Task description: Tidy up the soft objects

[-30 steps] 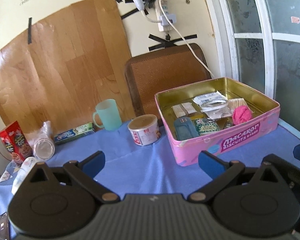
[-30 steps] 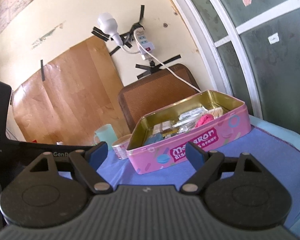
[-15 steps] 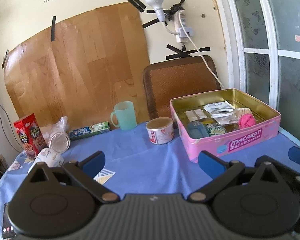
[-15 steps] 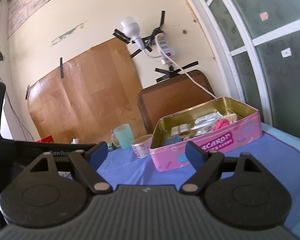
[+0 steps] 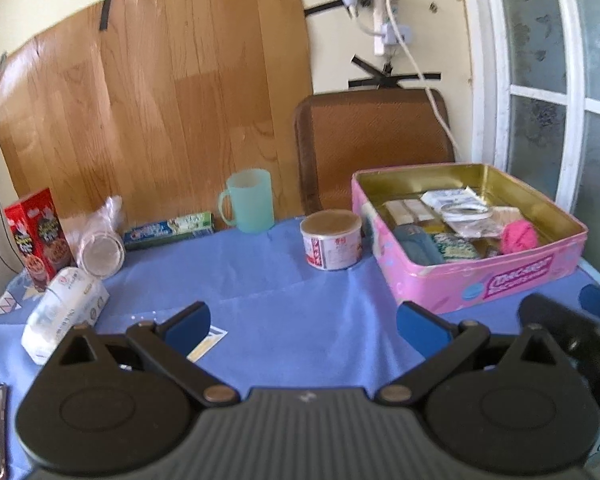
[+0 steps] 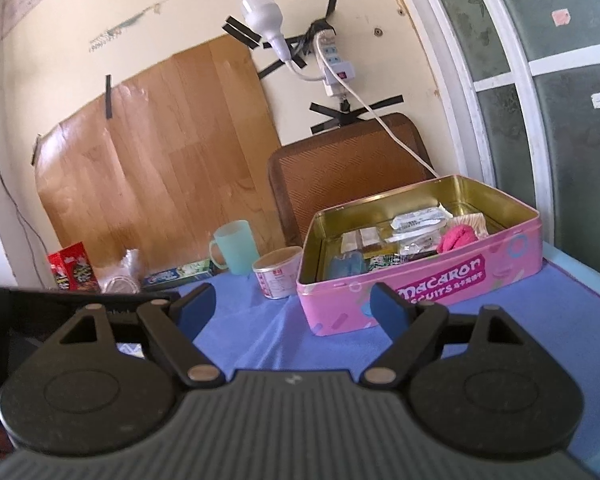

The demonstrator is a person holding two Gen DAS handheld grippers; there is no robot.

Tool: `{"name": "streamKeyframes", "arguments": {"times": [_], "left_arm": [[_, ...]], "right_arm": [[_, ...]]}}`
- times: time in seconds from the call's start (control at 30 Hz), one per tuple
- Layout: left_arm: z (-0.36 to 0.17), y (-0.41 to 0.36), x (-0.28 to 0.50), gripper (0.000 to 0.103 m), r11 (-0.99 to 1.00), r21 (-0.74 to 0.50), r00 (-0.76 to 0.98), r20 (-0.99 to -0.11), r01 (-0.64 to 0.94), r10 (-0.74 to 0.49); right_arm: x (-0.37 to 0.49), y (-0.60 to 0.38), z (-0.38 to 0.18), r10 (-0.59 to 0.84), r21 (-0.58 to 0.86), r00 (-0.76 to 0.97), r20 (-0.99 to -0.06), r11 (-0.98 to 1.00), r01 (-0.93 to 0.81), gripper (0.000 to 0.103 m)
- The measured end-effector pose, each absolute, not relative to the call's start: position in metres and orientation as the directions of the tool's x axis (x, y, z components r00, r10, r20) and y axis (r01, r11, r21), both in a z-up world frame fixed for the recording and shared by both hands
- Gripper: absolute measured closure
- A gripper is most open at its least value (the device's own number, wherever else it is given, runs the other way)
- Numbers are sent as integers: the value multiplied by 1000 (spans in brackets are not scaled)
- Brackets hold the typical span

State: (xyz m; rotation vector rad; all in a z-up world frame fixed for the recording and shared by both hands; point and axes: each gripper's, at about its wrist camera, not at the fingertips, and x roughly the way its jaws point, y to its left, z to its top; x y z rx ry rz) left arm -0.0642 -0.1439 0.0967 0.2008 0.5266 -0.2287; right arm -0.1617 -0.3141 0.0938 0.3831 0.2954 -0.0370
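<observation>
Pink tin (image 5: pixel 476 280) ahead | left gripper (image 5: pixel 302 322) level, jaws apart, empty | right gripper (image 6: pixel 290 304) likewise

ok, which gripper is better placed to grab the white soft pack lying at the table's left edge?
Left gripper, probably: the white soft pack lies just off its left finger. The right gripper faces the pink biscuit tin. Both are open.

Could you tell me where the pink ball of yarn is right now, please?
The pink ball of yarn lies inside the pink tin on the right of the table, near its front right corner, beside the clear packets.
</observation>
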Motion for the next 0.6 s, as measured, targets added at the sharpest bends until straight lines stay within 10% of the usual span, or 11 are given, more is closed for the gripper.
{"name": "streamKeyframes", "arguments": {"times": [0.6], "left_arm": [[60,-114,-2,0,957,113,840,-514,266,-173]], "right_arm": [[-102,-310,83,-79,323,927,-368,923,207,18]]}}
